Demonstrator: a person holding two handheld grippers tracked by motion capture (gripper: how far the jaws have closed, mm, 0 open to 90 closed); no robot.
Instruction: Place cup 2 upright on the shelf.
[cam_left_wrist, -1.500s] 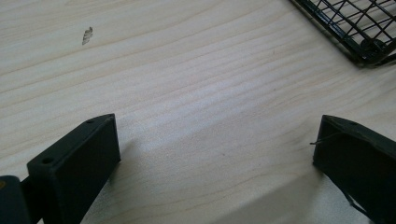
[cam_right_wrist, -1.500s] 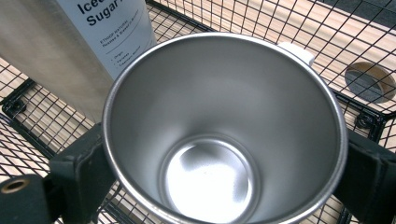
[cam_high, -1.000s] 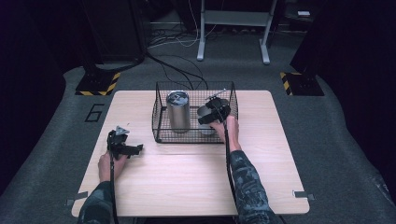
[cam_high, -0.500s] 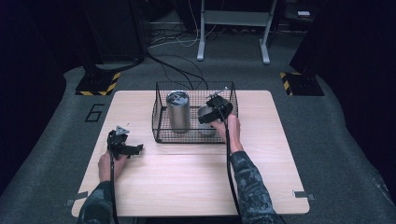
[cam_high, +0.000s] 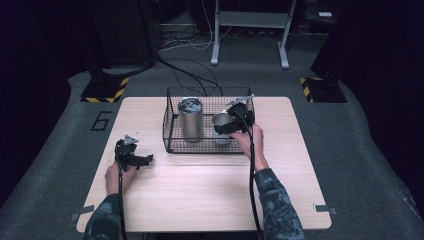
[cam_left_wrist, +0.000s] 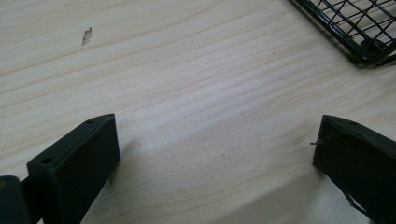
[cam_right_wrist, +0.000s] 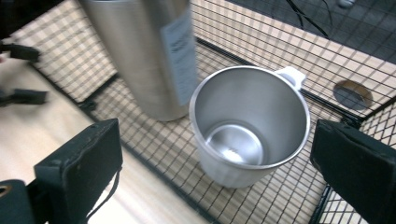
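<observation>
A light wooden tabletop (cam_high: 200, 200) carries a black wire-mesh basket (cam_high: 172, 125) near its far edge. Inside the basket stand 2 metal vessels: a tall brushed-steel cylindrical tumbler (cam_high: 190, 120) with a pale label on its side, at the left, and a shorter open stainless-steel cup (cam_right_wrist: 250, 126) with a small white tab at its rim, just beside the tumbler on the right. Both stand upright on the mesh floor.

The right tool (cam_high: 235, 120) hangs over the right part of the basket, above the steel cup. In the right gripper view its 2 black jaws stand wide apart, 1 on either side of the cup and clear of it, gripping nothing.

The left tool (cam_high: 131, 156) sits low over the bare wood at the left side of the tabletop, well apart from the basket. In the left gripper view its jaws are spread wide with only wood grain between them, and a corner of the basket (cam_left_wrist: 359, 28) shows at the upper right.
</observation>
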